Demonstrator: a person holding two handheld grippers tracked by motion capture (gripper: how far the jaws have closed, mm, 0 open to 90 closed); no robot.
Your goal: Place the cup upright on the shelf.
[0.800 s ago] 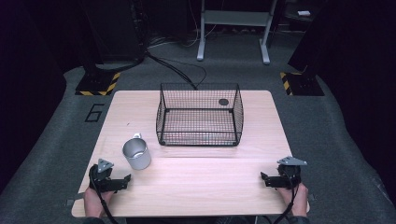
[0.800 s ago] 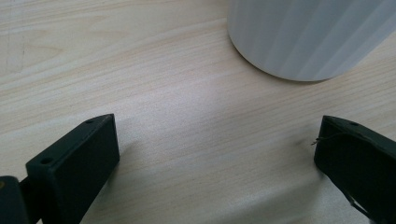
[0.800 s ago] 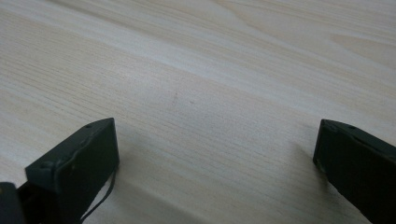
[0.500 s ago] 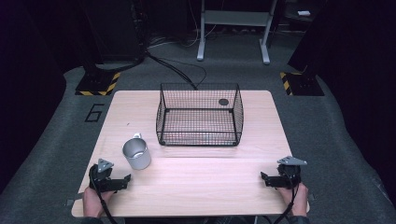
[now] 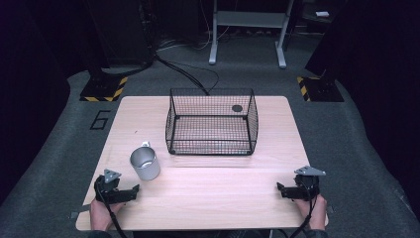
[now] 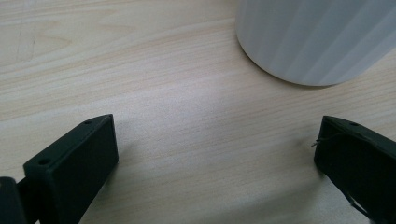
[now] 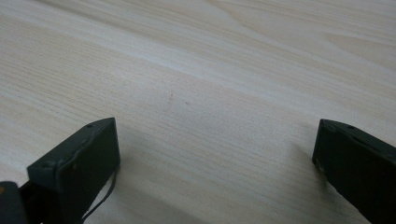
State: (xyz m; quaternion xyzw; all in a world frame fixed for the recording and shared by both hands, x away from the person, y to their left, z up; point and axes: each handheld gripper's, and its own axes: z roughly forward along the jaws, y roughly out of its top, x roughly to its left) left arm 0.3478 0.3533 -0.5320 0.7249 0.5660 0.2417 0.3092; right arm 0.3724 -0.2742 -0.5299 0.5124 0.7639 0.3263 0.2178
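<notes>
— Metal cup [image 5: 144, 163]: where is it?
— Lower left of the frame, upright, below the wire basket [image 5: 212, 122], just beyond the left gripper [image 5: 130, 191].
— Jaws?
— Both spread, empty; the right gripper [image 5: 281, 189] rests lower right, probably waiting to start.

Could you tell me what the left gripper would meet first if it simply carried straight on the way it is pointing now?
Probably the metal cup. In the left gripper view it stands just ahead of the open left gripper, though offset toward the right jaw, so the gripper might only clip its side; depth is hard to judge.
</notes>
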